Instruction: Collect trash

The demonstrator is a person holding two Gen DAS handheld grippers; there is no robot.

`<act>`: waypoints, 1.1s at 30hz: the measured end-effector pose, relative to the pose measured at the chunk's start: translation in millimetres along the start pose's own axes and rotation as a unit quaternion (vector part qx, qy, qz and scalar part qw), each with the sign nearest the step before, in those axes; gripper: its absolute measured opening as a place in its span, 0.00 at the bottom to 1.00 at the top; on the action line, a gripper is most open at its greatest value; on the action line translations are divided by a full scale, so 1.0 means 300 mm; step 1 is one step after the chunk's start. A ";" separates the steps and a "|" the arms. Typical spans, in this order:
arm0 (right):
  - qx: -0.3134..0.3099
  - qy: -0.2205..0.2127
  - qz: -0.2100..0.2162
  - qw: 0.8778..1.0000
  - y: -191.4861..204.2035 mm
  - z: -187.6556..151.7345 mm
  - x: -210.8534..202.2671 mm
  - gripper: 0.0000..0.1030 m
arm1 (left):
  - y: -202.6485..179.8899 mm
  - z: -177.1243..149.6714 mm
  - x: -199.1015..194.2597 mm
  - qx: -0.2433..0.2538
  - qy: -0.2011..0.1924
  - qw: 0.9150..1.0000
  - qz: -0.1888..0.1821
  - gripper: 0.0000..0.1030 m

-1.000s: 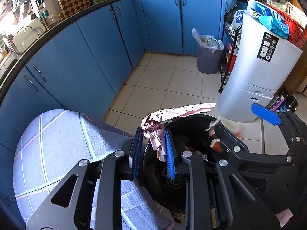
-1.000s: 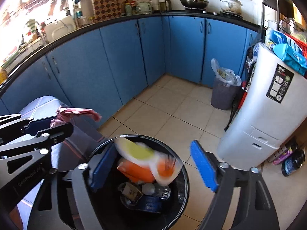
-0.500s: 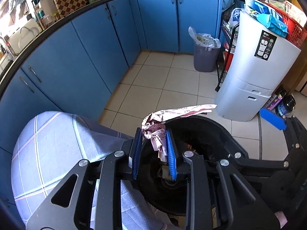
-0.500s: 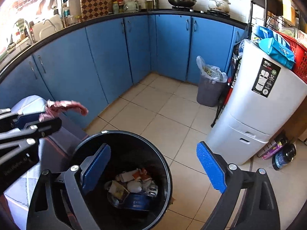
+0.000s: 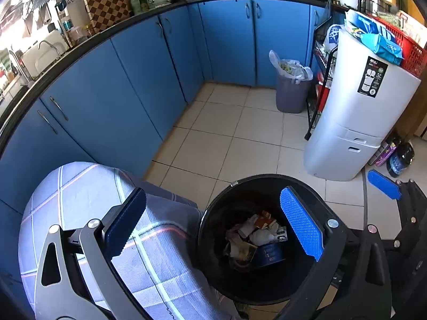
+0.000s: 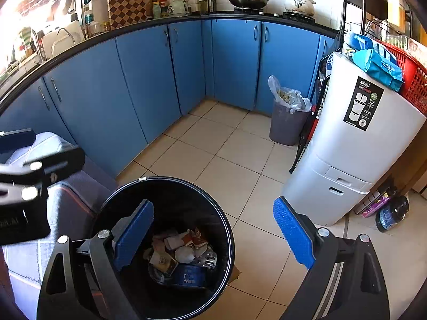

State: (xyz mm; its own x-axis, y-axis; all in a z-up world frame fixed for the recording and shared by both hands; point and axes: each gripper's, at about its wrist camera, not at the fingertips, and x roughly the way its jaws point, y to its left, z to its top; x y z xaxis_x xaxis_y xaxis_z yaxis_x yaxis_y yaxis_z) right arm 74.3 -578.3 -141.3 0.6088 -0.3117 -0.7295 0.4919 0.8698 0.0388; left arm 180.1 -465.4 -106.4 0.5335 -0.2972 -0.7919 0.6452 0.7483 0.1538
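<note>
**Both tools gape over the black bin, trash lying at the bottom**

The left tool (image 5: 213, 229) is spread wide with nothing between its blue pads; one finger hangs over a plaid cloth-covered surface (image 5: 80, 194), the other over the mouth of the black bin (image 5: 240, 186). The right tool (image 6: 213, 236) is likewise wide apart and holds nothing: its left finger sits above the bin's opening, its right finger above the tiled floor (image 6: 213, 146) just beside the bin.

The trash (image 5: 256, 234) lies in a heap at the bottom of the bin: crumpled paper, white wrappers, a scrap with red-orange print, and a blue packet underneath. In the right wrist view the same heap (image 6: 181, 256) shows between the tool's fingers, and the left tool's dark body juts in from the left edge over the cloth.

The bin stands on the floor, touching or nearly touching the cloth-covered surface. Beyond it run blue cabinets (image 5: 138, 85), a grey waste basket (image 5: 292, 93) lined with a plastic bag in the far corner, and a tall white container (image 5: 357, 112) at the right with a red crate (image 5: 400, 40) on top.
</note>
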 end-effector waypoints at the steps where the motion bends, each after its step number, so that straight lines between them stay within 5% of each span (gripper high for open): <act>1: 0.000 -0.001 -0.001 1.000 0.004 0.002 -0.005 0.86 | 0.003 -0.004 -0.004 0.001 -0.001 1.000 0.000 0.96; 33: -0.007 -0.004 0.000 1.000 0.032 0.007 -0.031 0.86 | 0.005 -0.032 -0.045 0.023 -0.003 1.000 0.015 0.96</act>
State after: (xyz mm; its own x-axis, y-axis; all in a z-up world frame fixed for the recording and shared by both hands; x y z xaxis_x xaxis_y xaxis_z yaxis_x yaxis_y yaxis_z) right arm 74.7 -567.7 -132.7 0.6136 -0.3138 -0.7246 0.4833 0.8749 0.0303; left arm 168.6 -454.6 -101.1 0.5564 -0.2795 -0.7825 0.6537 0.7286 0.2046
